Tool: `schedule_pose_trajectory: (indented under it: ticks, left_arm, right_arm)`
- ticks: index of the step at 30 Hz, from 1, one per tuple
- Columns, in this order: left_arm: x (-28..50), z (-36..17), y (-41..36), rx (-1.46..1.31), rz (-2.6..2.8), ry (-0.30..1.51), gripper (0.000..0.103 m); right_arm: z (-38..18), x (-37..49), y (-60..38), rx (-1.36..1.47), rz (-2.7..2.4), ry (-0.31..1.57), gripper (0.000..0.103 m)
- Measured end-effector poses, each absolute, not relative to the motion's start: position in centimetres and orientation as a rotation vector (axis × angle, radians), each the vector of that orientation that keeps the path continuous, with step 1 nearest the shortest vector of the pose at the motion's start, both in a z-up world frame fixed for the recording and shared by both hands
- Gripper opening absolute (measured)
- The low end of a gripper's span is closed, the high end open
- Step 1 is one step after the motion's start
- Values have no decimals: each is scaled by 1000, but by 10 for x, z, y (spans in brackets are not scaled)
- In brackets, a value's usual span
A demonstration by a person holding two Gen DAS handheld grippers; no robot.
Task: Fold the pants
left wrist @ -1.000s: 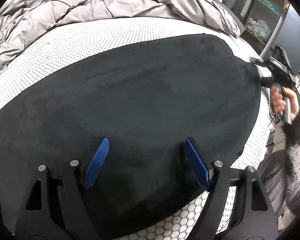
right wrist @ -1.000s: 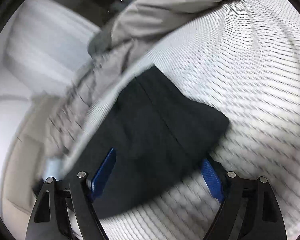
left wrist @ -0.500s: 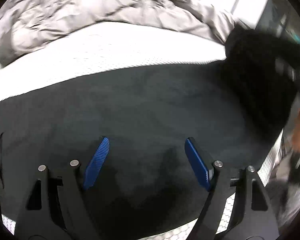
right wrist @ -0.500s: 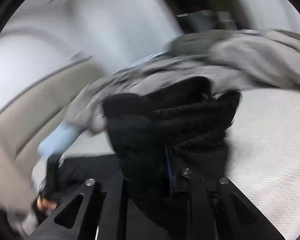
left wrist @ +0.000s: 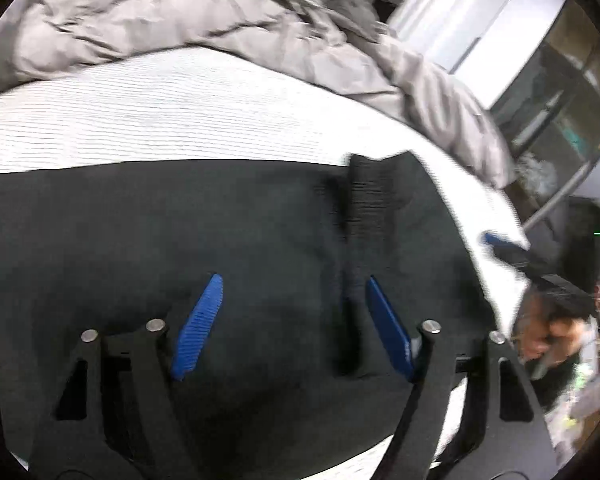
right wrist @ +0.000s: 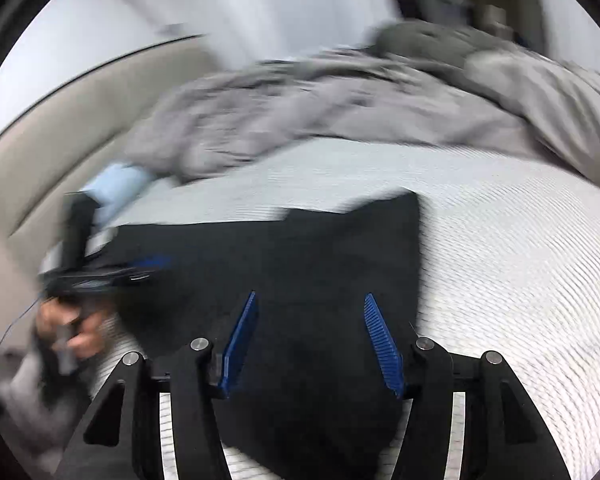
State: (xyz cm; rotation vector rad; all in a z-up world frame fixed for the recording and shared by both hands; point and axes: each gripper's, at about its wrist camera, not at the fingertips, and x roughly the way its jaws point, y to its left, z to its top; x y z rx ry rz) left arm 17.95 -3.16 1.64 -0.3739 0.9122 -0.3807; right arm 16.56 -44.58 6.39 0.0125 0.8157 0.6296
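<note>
The black pants (left wrist: 220, 240) lie spread on the white mattress (left wrist: 180, 108). One end is folded over onto the rest, and a ribbed cuff (left wrist: 366, 200) lies on top. My left gripper (left wrist: 292, 292) is open and empty just above the pants. My right gripper (right wrist: 310, 304) is open and empty over the folded end of the pants (right wrist: 340, 264). In the left wrist view the right gripper (left wrist: 504, 244) is at the bed's right edge. In the right wrist view the left gripper (right wrist: 100, 268) is at the left.
A crumpled grey duvet (left wrist: 180, 16) covers the far side of the bed, also in the right wrist view (right wrist: 340, 100). A light blue object (right wrist: 116, 186) lies by the headboard (right wrist: 60, 128). Dark shelving (left wrist: 560, 92) stands beyond the bed's right side.
My right gripper, shut on the pants end half a second ago, has carried it over onto the rest and let go. It is now open. My left gripper stayed open.
</note>
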Motion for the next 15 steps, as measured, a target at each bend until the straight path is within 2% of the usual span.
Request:
schedule_pose_trajectory:
  ticks: [1,5,8,11,15]
  left_arm:
    - [181,16,-44,-376,-419,917,65]
    - [183,16,-93,-259,-540,957,46]
    - [191,-2,-114,-178,-497,1032,46]
    - [194,-11,-112,-221,-492,1038,43]
    - [188,-6,-109,-244,-493,1008,20]
  right_arm:
    - [55,172,-449,11,598,844,57]
    - [29,181,-458,-2,540,922,57]
    - [27,176,-463,-3,553,913,57]
    - [26,172,-468,-1,566,922,57]
    - [23,171,-466,-23,580,927,57]
